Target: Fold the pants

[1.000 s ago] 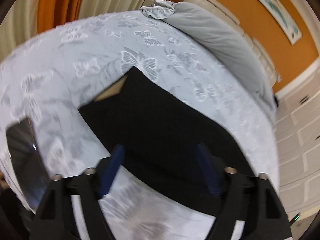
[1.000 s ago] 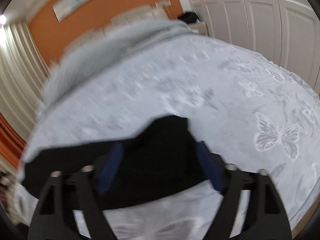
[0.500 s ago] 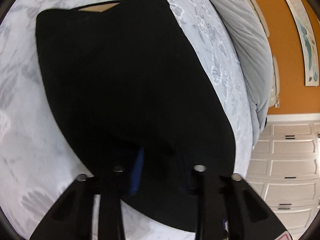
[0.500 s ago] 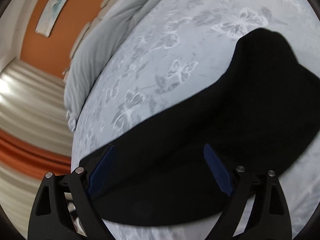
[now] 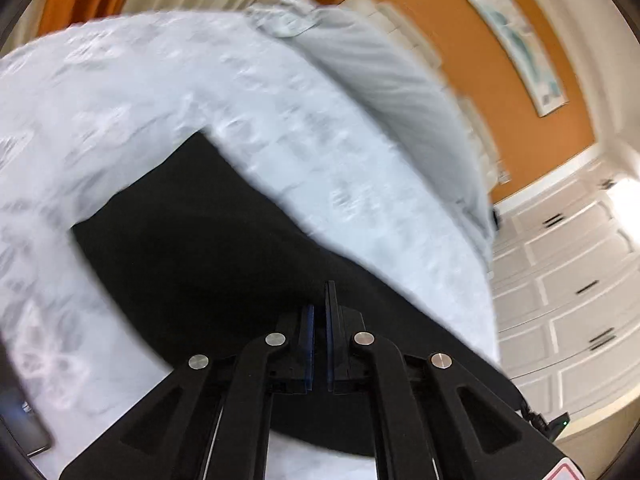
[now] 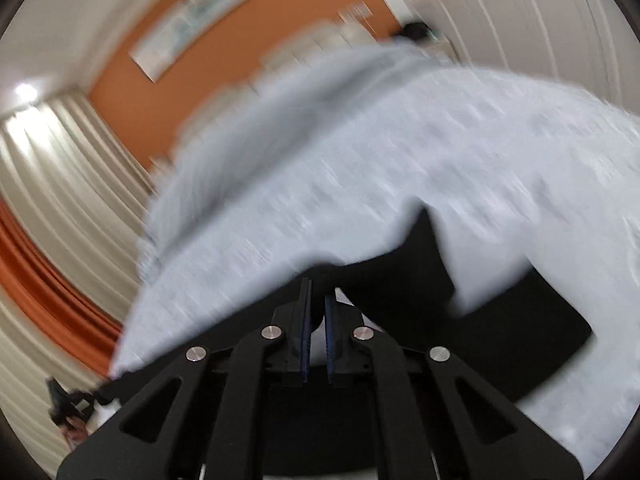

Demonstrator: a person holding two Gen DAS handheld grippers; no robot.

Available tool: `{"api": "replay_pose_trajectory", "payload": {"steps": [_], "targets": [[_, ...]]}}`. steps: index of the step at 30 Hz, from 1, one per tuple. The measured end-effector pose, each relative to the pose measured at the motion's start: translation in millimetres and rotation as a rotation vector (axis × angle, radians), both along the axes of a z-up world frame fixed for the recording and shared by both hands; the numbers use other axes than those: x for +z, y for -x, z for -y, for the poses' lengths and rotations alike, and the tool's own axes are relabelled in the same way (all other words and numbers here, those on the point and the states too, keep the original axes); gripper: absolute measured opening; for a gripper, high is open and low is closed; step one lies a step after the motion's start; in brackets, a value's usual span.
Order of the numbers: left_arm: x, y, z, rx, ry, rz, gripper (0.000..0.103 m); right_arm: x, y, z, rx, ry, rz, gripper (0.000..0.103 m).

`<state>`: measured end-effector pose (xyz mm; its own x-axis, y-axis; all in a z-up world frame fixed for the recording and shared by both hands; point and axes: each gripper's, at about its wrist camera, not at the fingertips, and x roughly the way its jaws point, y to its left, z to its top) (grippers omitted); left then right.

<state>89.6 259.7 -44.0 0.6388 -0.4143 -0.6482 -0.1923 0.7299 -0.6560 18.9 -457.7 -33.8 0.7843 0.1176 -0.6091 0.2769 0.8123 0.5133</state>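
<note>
Pale butterfly-print bedspread (image 5: 280, 128) fills both blurred views. I see my left gripper (image 5: 320, 320) and right gripper (image 6: 316, 312) each pinched onto black fabric pants (image 5: 192, 240) at 6 o'clock.

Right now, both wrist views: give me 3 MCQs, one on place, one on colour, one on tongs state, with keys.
1. Where do the pants lie?
A. on a wooden floor
B. on the butterfly-print bedspread
C. over a chair back

2. What colour is the wall behind the bed?
A. orange
B. green
C. navy

3. How do the left tongs and right tongs stand?
A. both wide open
B. left open, right closed
C. both closed to a narrow gap

Answers:
1. B: black cloth lies spread on the pale printed cover in both views.
2. A: orange shows around the framed picture.
3. C: each pair of blue pads sits nearly together; in the right wrist view black fabric lies between them, on the left the grip itself is hard to tell.
</note>
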Motion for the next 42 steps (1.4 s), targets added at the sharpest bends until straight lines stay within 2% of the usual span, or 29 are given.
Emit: {"api": "replay_pose_trajectory", "payload": {"steps": [2, 4, 6, 8, 9, 11, 12, 13, 15, 16, 17, 18, 19, 20, 22, 25, 26, 27, 28, 31, 32, 34, 35, 36, 38, 39, 40, 41, 42], "targets": [[-29.4, 1.9, -2.2, -0.014, 0.011, -0.13, 0.002, -43.0, 1.8, 13.2, -0.005, -0.077, -0.166, 0.005], [-46.0, 1.6, 3.0, -0.034, 0.001, -0.213, 0.002, -76.2, 2.6, 17.9, -0.001, -0.08, -0.301, 0.005], [-51.8, 3.9, 10.4, -0.041, -0.032, -0.245, 0.003, -78.7, 7.8, 14.3, 0.019, -0.063, -0.318, 0.009], [-43.5, 3.3, 12.8, -0.03, -0.045, -0.223, 0.003, -74.4, 10.9, 13.5, 0.034, -0.095, -0.289, 0.012], [-40.4, 1.7, 10.0, -0.028, -0.045, -0.217, 0.003, -72.2, 11.9, 15.8, 0.027, -0.126, -0.264, 0.018], [-36.4, 3.0, 9.7, -0.016, -0.05, -0.211, 0.004, -70.8, 8.2, 24.1, 0.017, -0.205, -0.216, 0.052], [-37.1, 1.8, 9.3, -0.008, -0.052, -0.219, 0.004, -70.6, 6.1, 29.1, 0.008, -0.241, -0.195, 0.084], [-39.6, -0.7, 10.7, 0.002, -0.046, -0.23, 0.004, -71.5, 4.0, 34.2, -0.009, -0.275, -0.168, 0.089], [-45.3, -8.4, 12.6, 0.022, -0.022, -0.254, 0.004, -70.4, -0.2, 39.0, -0.007, -0.299, -0.136, 0.089], [-50.7, -17.7, 9.8, 0.033, -0.005, -0.261, 0.004, -73.3, -4.0, 38.8, -0.002, -0.31, -0.127, 0.086], [-58.3, -22.9, 2.7, 0.042, 0.013, -0.267, 0.004, -75.9, -8.2, 40.0, 0.0, -0.325, -0.106, 0.079], [-60.5, -22.2, -0.6, 0.047, 0.017, -0.269, 0.004, -79.1, -13.9, 39.3, 0.009, -0.324, -0.105, 0.05], [-62.2, -21.7, -4.6, 0.05, 0.016, -0.269, 0.004, -81.5, -20.7, 35.7, 0.027, -0.299, -0.125, 0.028], [-61.7, -24.7, -2.7, 0.047, 0.001, -0.267, 0.004, -78.2, -23.9, 34.6, 0.032, -0.271, -0.136, 0.018], [-59.0, -24.8, -1.6, 0.044, -0.03, -0.255, 0.003, -54.8, -24.3, 22.8, 0.054, -0.192, -0.084, 0.011], [-54.9, -19.8, -4.9, 0.039, -0.046, -0.237, 0.003, 10.2, 5.7, 13.9, 0.034, -0.139, 0.128, 0.006], [-56.1, -20.1, -5.4, 0.033, -0.046, -0.246, 0.003, 17.4, 15.9, 16.4, 0.008, -0.121, 0.146, 0.006], [-60.5, -16.5, -10.3, 0.029, -0.046, -0.259, 0.003, 17.5, 30.4, 22.5, -0.044, -0.072, 0.119, 0.007], [-64.1, -14.0, -11.9, 0.024, -0.047, -0.275, 0.003, 3.7, 38.9, 31.6, -0.09, -0.036, 0.029, 0.007], [-73.4, -17.1, -12.5, 0.02, -0.053, -0.318, 0.004, -61.9, 46.3, 66.6, -0.175, -0.107, -0.252, 0.01], [-73.1, -18.1, -12.6, 0.022, -0.048, -0.319, 0.004, -78.3, 45.3, 74.9, -0.167, -0.143, -0.302, 0.011], [-70.9, -18.3, -11.0, 0.025, -0.051, -0.316, 0.005, -92.6, 48.3, 84.9, -0.17, -0.192, -0.331, 0.014], [-70.2, -18.4, -10.7, 0.032, -0.049, -0.317, 0.006, -94.4, 51.7, 90.1, -0.171, -0.239, -0.305, 0.016], [-70.8, -18.2, -10.5, 0.041, -0.039, -0.322, 0.009, -91.9, 54.6, 93.4, -0.179, -0.268, -0.275, 0.021], [-73.2, -18.6, -10.8, 0.05, -0.011, -0.323, 0.013, -84.0, 56.3, 94.8, -0.181, -0.284, -0.219, 0.051], [-73.0, -18.3, -11.1, 0.051, -0.008, -0.32, 0.013, -81.3, 53.9, 93.2, -0.184, -0.278, -0.199, 0.069], [-72.4, -19.4, -10.3, 0.05, -0.008, -0.315, 0.013, -81.3, 51.7, 92.7, -0.186, -0.261, -0.187, 0.064], [-71.4, -20.5, -8.8, 0.044, -0.014, -0.305, 0.009, -83.7, 42.1, 90.9, -0.176, -0.234, -0.196, 0.054], [-69.6, -20.6, -8.5, 0.044, -0.019, -0.294, 0.003, -84.3, 31.2, 85.8, -0.152, -0.195, -0.217, 0.021]]}}
